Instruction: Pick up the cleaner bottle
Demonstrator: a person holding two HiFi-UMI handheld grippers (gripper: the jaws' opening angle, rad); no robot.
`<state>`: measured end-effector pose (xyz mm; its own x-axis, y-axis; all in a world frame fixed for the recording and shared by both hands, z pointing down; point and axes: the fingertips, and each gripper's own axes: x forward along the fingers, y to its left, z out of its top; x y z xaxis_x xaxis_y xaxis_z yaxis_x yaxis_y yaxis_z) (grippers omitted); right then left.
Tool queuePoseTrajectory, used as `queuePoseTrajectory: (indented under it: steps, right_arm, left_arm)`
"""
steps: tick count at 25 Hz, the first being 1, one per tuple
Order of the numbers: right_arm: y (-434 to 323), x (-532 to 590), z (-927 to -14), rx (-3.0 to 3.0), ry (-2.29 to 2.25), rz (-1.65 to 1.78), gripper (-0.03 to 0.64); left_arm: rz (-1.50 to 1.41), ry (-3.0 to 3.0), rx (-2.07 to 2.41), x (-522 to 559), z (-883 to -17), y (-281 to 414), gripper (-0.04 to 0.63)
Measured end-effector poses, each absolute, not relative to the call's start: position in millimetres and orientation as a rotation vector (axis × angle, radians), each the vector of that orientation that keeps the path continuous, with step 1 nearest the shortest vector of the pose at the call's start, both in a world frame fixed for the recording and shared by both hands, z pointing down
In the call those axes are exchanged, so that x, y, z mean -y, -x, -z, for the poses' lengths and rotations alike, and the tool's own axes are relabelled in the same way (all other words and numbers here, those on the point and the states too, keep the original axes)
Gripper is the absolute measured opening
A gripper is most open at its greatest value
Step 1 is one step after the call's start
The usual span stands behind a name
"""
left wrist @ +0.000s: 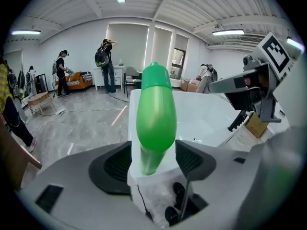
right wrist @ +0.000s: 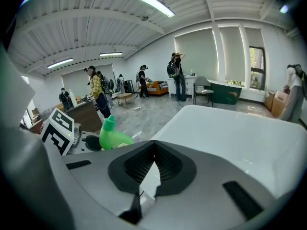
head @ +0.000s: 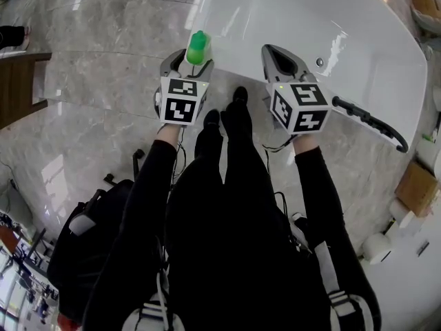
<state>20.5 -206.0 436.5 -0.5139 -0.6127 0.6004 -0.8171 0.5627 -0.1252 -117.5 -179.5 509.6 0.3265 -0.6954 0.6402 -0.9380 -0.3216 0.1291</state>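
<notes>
L tongs [head: 189, 61] open wide, 1 jaw each side of the green cleaner bottle [left wrist: 154, 109]. Pads not pressing on it afaict, but lined up so closing would pinch its narrower lower part. R tongs [right wrist: 154, 152] closed and empty just beside, prob. out of the way since 1 grip is enough. Bottle stands upright on the corner rim of the white tub [head: 324, 19]. Count: 2 tongs, 1 bottle, 1 tub, 1 black-handled tool [head: 372, 121] at the tub's right edge.
</notes>
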Motion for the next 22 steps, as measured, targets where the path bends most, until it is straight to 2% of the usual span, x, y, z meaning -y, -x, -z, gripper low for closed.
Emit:
queuePoseTrajectory:
  steps: [22]
  right_arm:
    - [-20, 219, -481, 2.273, -1.065, -0.621, 0.002]
  left_arm:
    - [-0.535, -2.085, 1.667, 197, -572, 122, 0.287]
